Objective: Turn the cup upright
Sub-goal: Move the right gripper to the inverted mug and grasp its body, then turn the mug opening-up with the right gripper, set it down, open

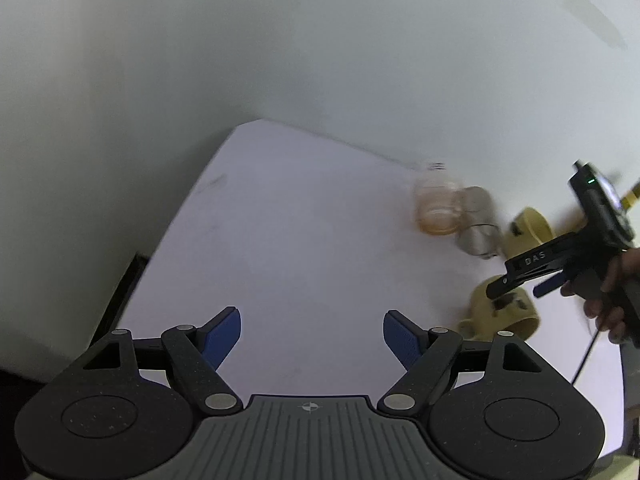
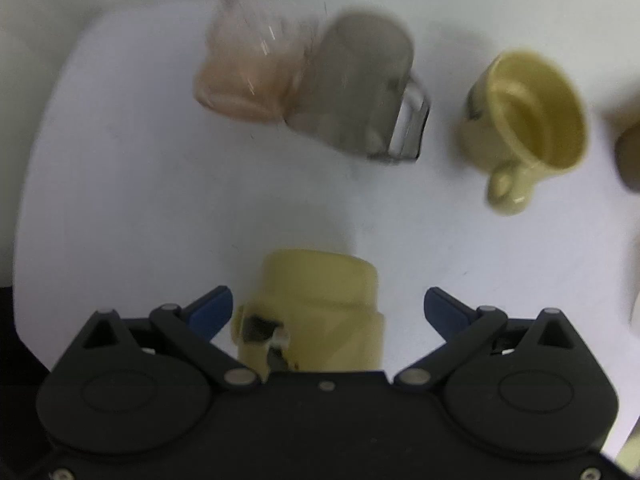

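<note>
Currently the right gripper (image 2: 328,308) hangs over the white table (image 2: 140,200) with its jaws spread wide, blue pads (image 2: 210,307) either side of a yellow cup (image 2: 320,308). That cup sits upside down, flat base up, rim on the table, a dark print on its side toward the left pad. Neither pad touches it; there is a gap on both sides, larger on the right.

Taking the inverted yellow cup as reference, in the right wrist view:
- A second yellow cup (image 2: 528,128) stands beyond it and to the right, well apart, mouth up and tilted toward the camera, handle pointing toward the gripper.
- A grey glass mug (image 2: 360,96) stands beyond it, roughly straight ahead, clear handle on its right side.
- An amber glass (image 2: 248,76) is just left of the grey mug, touching or nearly so; motion blur makes it hard to tell.

From the left wrist view, the left gripper (image 1: 312,338) is released too, jaws wide, nothing between them, held over bare table well to the left of the cups. The right gripper (image 1: 516,280) shows at the far right, held in a hand (image 1: 604,292), hovering directly over the inverted yellow cup (image 1: 504,312). White wall (image 1: 280,40) behind the table.
</note>
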Motion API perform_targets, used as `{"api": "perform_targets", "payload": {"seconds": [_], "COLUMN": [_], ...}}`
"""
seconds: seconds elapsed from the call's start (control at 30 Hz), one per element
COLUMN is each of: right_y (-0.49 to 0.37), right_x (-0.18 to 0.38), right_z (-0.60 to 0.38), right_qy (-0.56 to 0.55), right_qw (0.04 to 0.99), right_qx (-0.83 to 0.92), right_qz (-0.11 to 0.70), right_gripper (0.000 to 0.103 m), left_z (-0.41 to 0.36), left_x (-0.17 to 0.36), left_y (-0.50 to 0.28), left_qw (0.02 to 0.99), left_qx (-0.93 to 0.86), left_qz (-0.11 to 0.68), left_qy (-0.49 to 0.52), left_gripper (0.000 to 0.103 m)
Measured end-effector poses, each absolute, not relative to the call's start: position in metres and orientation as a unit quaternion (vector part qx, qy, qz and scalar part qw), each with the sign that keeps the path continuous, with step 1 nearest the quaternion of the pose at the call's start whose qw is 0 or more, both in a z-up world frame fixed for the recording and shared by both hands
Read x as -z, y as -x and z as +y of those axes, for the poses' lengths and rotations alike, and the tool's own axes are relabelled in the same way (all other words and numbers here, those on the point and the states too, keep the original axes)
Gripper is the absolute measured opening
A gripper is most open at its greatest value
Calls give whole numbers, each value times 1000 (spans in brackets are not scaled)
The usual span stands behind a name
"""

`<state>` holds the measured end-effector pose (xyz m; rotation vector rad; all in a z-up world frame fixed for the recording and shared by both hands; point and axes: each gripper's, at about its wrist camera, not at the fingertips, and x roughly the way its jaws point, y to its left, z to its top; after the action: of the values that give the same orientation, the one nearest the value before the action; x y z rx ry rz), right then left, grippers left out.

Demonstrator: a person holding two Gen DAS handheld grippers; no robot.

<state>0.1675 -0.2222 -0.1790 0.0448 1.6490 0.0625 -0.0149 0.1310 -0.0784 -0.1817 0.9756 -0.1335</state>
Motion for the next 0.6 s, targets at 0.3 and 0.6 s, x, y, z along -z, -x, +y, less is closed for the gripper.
{"api": "perform_targets", "payload": {"seconds": [0.3, 0.6], "right_y": [-161, -119], "right_x": [194, 148], "right_z": [-225, -216], "right_qy": [-79, -30], "right_qw": [668, 778], "right_qx": [-31, -129], "right_qz": [739, 614], "right_gripper": [86, 85], "left_z": [156, 140], "left_x": [78, 77], "left_y": [7, -2], "left_qw": [879, 880], "left_qx": [56, 81], "left_qz": [458, 454], "left_qy": [120, 110], "left_gripper": [76, 76]}}
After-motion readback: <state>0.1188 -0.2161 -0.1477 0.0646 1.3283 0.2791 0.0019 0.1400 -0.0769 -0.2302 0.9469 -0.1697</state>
